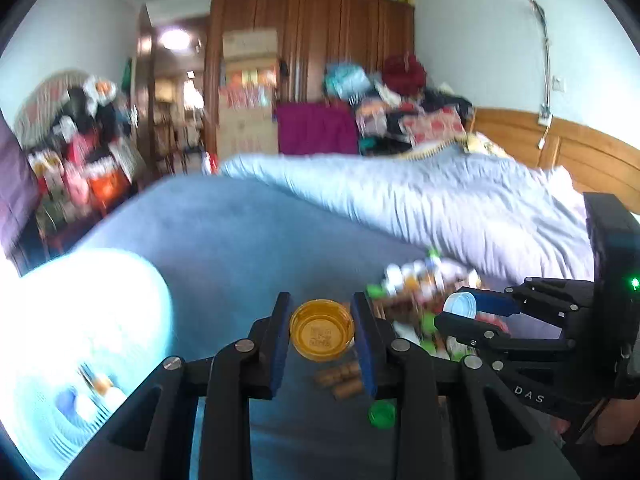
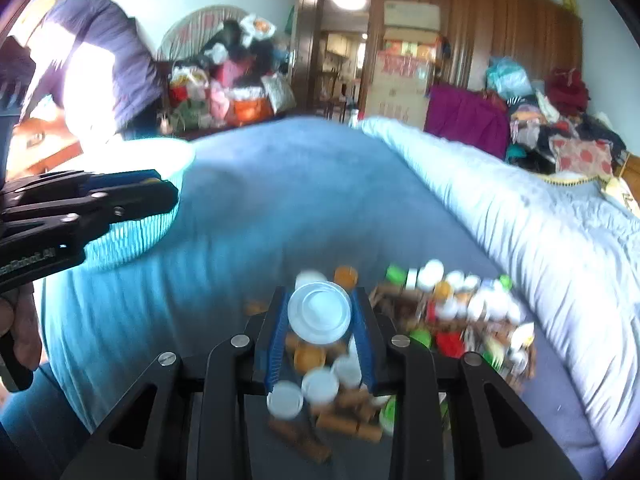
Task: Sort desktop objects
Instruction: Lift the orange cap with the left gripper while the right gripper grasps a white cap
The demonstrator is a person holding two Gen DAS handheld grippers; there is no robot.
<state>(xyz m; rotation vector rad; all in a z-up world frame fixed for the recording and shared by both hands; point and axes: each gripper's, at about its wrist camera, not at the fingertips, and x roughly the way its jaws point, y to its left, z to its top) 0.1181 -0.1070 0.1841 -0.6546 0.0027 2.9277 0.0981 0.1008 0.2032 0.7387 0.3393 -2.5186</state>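
Note:
My left gripper (image 1: 322, 330) is shut on an orange bottle cap (image 1: 322, 330), held above the blue bedspread. My right gripper (image 2: 319, 314) is shut on a white bottle cap (image 2: 319, 314) above a pile of caps and corks (image 2: 452, 312). The right gripper also shows in the left wrist view (image 1: 464, 312) at the right, with the white cap (image 1: 460, 306) in it. The left gripper shows in the right wrist view (image 2: 160, 188) in front of a light blue basket (image 2: 132, 232). The basket (image 1: 80, 332), with a few caps inside, is at the lower left of the left wrist view.
Brown corks (image 1: 340, 378) and a green cap (image 1: 382, 414) lie under the left gripper. A folded pale quilt (image 2: 520, 216) lies along the right of the bed. A wooden wardrobe (image 1: 316, 40), boxes and piled clothes stand beyond the bed.

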